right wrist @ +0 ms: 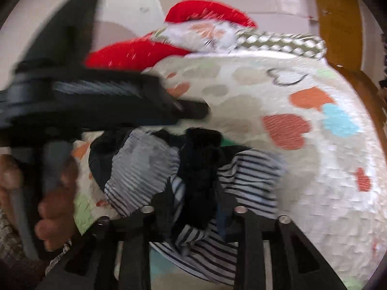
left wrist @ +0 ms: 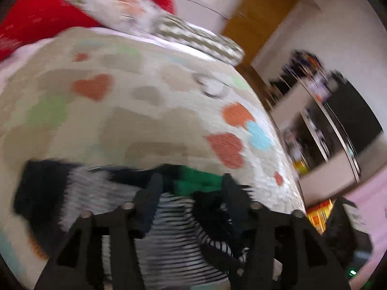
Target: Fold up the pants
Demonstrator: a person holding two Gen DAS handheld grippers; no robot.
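Observation:
A heap of clothes lies on a bed with a heart-patterned cover [left wrist: 135, 111]. It holds striped black-and-white fabric [left wrist: 176, 232], dark fabric [left wrist: 217, 215] and something green [left wrist: 196, 181]. My left gripper [left wrist: 191, 186] is open, its fingers over the heap with cloth between them. In the right wrist view the same heap shows striped cloth [right wrist: 251, 178] and a dark garment [right wrist: 200, 169]. My right gripper [right wrist: 193, 210] is close over the dark garment, fingers astride it; blur hides whether it grips. The left gripper's body [right wrist: 96, 96] and the hand holding it are at the left.
A red Santa cushion [right wrist: 193, 29] and a checked pillow [right wrist: 283, 41] lie at the bed's far end. A wooden door [left wrist: 261, 17] and shelves with clutter [left wrist: 321, 111] stand to the right of the bed. The bed cover [right wrist: 314, 145] stretches to the right.

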